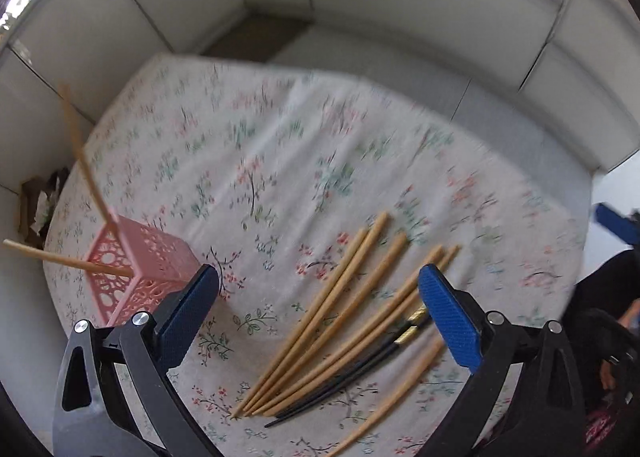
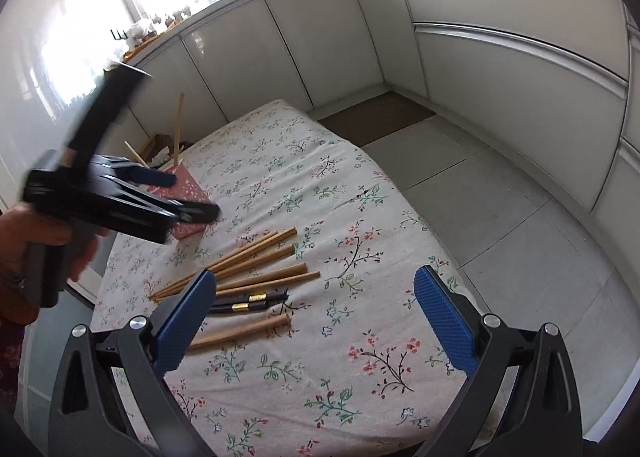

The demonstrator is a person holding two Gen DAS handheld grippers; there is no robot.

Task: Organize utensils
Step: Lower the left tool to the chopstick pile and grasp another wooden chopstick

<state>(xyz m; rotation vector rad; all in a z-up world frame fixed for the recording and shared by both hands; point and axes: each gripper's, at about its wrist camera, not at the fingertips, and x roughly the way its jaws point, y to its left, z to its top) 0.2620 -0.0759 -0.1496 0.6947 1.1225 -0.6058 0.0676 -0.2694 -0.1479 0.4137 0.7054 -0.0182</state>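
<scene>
Here the left tool (image 1: 318,299) hangs wide open and empty just above the loose chopsticks, its blue pads straddling the pile. The wooden chopsticks (image 1: 320,321) lie fanned on the floral tablecloth (image 1: 280,161), thin tips gathered near and to the left, thick ends pointing far and right, so their long axis runs roughly along the tool's own reach; I judge the pads would have to turn across that axis to close on a single stick.

Counted in the left wrist view: about six wooden chopsticks lying loose, though overlap makes the number uncertain, plus two black chopsticks (image 1: 360,369) with gold bands tucked among them.

The right tool (image 2: 310,309) is likewise spread wide with nothing in it, hovering beside the near end of the pile; the left one looks closer to a pick.

Farther left stands one pink perforated holder (image 1: 148,261), with two wooden chopsticks (image 1: 86,165) leaning out of it.
</scene>
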